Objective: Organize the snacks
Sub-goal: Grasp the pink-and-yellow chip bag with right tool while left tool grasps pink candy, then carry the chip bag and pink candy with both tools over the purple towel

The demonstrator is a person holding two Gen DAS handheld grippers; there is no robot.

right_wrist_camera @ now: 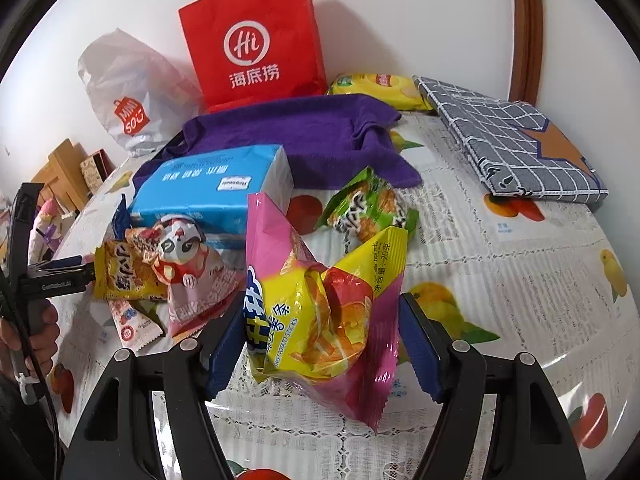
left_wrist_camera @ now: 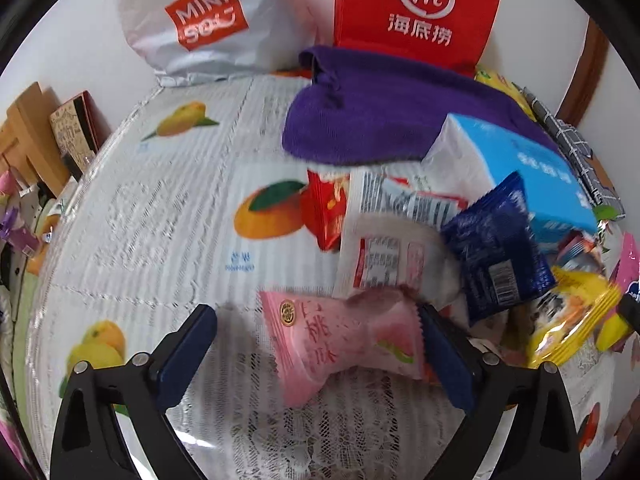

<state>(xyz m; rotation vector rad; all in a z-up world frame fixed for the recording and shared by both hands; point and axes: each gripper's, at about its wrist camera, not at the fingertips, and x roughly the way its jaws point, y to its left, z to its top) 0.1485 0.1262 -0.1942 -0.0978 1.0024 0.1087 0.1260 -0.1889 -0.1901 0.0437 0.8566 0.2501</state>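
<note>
A pink peach candy packet lies on the fruit-print tablecloth between the fingers of my left gripper. That gripper is open; its right pad is at the packet's end and its left pad stands clear. My right gripper is shut on a crumpled pink-and-yellow sweet potato sticks bag, which it holds upright. A pile of snacks lies between the two: a dark blue packet, a white packet, a panda packet and a yellow one.
Behind the pile are a blue tissue pack, a purple cloth, a red paper bag and a white plastic bag. A green packet, a yellow chips bag and a folded grey checked box lie right.
</note>
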